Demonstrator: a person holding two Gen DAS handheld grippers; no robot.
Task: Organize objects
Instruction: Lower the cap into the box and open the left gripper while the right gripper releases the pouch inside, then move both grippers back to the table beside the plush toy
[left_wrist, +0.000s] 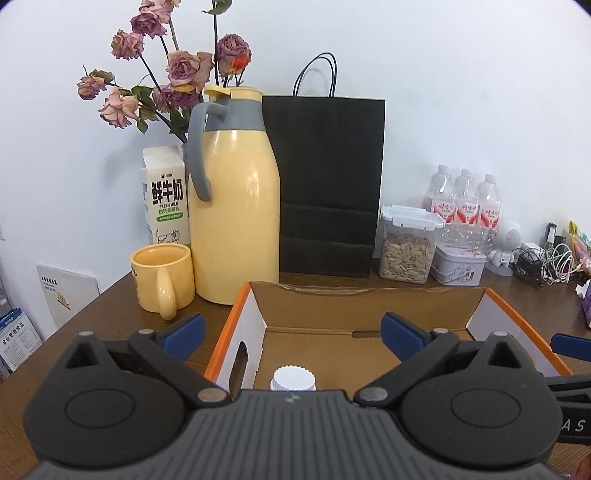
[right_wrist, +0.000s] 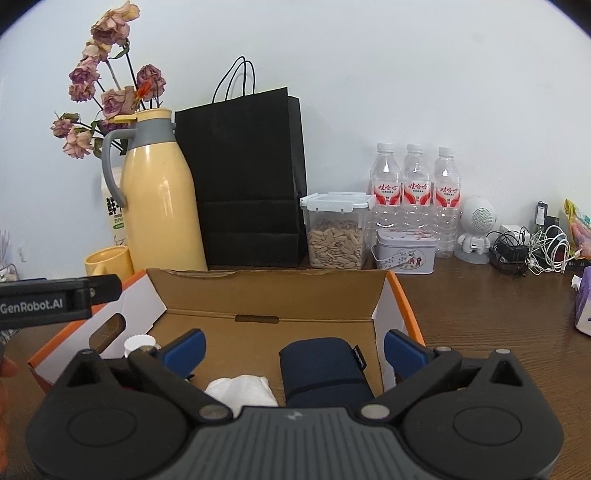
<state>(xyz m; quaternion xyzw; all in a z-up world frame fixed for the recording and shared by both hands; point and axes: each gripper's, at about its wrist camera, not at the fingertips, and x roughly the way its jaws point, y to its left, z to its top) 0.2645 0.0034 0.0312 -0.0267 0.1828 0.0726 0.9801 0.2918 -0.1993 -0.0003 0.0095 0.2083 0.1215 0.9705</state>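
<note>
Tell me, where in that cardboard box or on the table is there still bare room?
The box floor is bare toward the back flap, behind the white cloth and navy pouch. Bare table lies right of the box. Along the wall it's crowded: thermos, black bag, bottles, cables.

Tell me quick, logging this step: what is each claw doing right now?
Left claw: open, holding nothing, above the cardboard box.
Right claw: open, holding nothing.
</note>
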